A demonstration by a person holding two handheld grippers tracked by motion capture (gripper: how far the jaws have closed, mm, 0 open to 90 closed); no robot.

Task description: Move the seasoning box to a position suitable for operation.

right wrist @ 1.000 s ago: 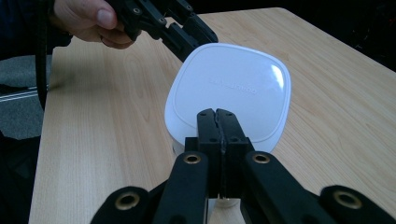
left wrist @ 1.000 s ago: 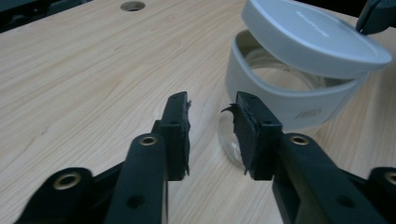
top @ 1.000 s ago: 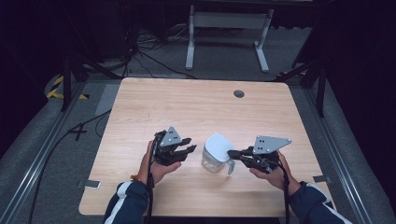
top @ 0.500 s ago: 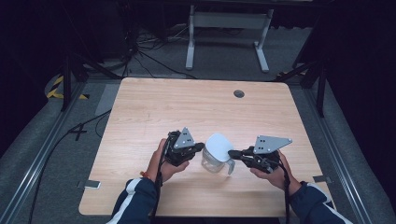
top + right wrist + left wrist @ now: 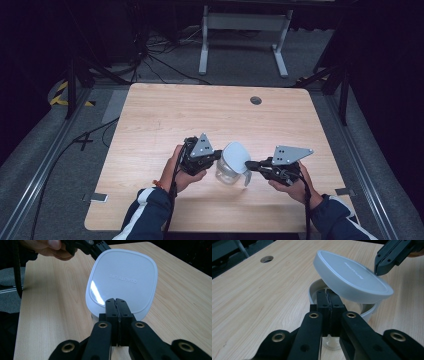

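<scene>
Pinching the jar's (image 5: 229,171) near rim, the left gripper (image 5: 216,156) has its jaws closed together. Between the two grippers, the white lid (image 5: 237,156) sits tilted over the jar, near the table's (image 5: 165,115) front edge. On the right, the right gripper (image 5: 252,165) clamps the lid's edge, jaws closed on it.

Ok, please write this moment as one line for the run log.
left claw: shut, at container rim | right claw: shut on lid edge | lid: tilted, lifted off one side | table: wooden
</scene>
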